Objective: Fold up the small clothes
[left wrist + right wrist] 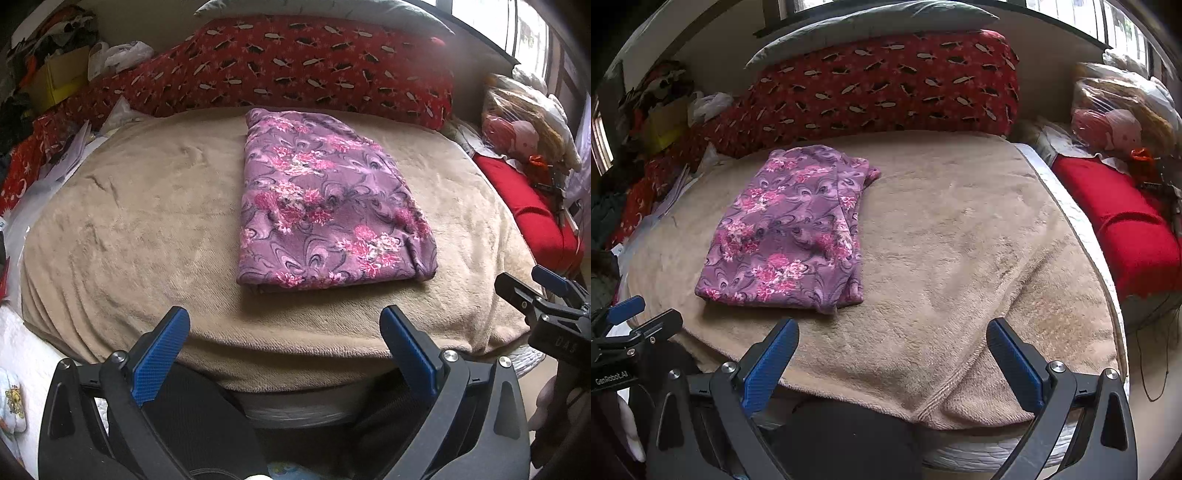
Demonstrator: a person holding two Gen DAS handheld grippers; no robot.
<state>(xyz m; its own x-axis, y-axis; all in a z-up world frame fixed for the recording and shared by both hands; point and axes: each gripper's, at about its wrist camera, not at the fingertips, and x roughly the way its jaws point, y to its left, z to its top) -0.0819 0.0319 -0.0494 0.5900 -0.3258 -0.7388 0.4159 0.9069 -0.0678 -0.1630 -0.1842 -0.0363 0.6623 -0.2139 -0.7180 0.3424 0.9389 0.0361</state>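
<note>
A purple garment with pink flowers [325,206] lies folded into a flat rectangle on the beige blanket [147,229]; in the right wrist view the garment [790,229] sits left of centre. My left gripper [284,328] is open and empty, hovering at the blanket's near edge just short of the garment. My right gripper [892,343] is open too, holding nothing, near the front edge to the garment's right. Each gripper shows at the other view's side edge: the right gripper [532,288], the left gripper [639,314].
A long red patterned pillow [295,70] with a grey pillow on top lines the far side. Clutter and papers [66,147] sit at the left. A red cushion [1123,221] and bagged items [1119,114] lie at the right. The beige blanket [960,240] is bare right of the garment.
</note>
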